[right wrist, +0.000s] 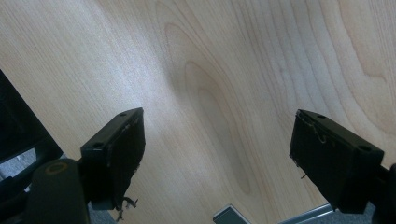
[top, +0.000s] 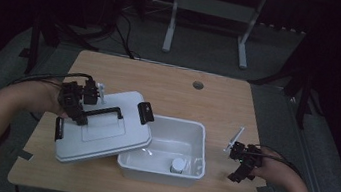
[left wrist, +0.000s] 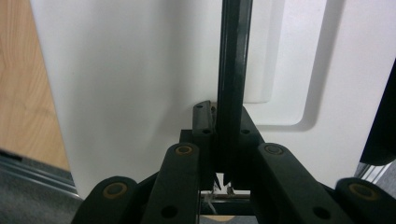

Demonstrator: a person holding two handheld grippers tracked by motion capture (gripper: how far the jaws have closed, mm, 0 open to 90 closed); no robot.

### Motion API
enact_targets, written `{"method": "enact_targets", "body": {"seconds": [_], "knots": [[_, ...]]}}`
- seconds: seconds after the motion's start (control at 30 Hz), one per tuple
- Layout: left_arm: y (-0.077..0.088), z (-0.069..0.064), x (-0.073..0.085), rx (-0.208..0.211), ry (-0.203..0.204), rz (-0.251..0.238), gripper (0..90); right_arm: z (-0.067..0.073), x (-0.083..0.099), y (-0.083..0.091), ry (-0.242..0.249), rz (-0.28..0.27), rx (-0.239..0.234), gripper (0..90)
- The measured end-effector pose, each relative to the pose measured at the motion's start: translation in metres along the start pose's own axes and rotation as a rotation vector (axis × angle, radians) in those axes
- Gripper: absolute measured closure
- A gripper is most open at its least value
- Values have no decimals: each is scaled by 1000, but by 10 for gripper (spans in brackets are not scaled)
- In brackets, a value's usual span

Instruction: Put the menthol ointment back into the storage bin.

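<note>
A white lid [top: 102, 137] with a black handle [top: 105, 112] and black latches [top: 145, 112] hangs tilted, its right edge over the left rim of a white box [top: 198, 145]. My left gripper [top: 80, 116] is shut on the handle's left end. In the left gripper view the jaws pinch the black handle bar [left wrist: 232, 70], with the lid [left wrist: 130, 84] behind it. A small white-capped jar [top: 177, 165] stands inside the box. My right gripper [top: 239, 175] rests on the table right of the box. Its jaws stand wide open over bare wood [right wrist: 210, 70], with nothing between them.
The wooden table [top: 183, 98] has a round cable hole [top: 197, 85] near its far edge and tape marks [top: 25, 154] at its front corners. A metal desk frame [top: 170, 25] stands on the floor beyond. Cables trail from both hands.
</note>
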State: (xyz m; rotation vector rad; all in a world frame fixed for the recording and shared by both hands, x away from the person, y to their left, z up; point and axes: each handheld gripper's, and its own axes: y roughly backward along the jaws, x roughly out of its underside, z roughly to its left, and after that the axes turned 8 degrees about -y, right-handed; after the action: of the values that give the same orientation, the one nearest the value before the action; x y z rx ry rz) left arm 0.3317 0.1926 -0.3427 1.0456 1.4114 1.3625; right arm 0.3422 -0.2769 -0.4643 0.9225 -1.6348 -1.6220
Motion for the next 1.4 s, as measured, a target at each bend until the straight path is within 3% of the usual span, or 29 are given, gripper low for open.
{"method": "enact_targets", "body": {"seconds": [0.23, 0.73, 0.8, 1.0, 1.03, 1.17, 1.4], "knots": [[5, -5, -29, 6, -77, -11, 836, -1, 2, -1, -4, 0, -2, 178], [10, -14, -74, 3, -189, -5, 836, -2, 4, 2, -11, -9, -1, 178], [9, -17, -88, -9, -223, 16, 836, -2, 4, 2, -12, -10, -2, 178], [10, -22, -110, -12, -274, -13, 836, -2, 4, 2, -9, -4, -3, 178], [9, -24, -119, -15, -300, -17, 836, -2, 3, 2, -8, 0, -2, 178], [6, -29, -138, -18, -335, -3, 836, -2, 3, 3, -5, -7, -3, 178], [-1, -33, -161, -5, -369, -4, 836, -2, 3, 1, -3, -3, -6, 178]]}}
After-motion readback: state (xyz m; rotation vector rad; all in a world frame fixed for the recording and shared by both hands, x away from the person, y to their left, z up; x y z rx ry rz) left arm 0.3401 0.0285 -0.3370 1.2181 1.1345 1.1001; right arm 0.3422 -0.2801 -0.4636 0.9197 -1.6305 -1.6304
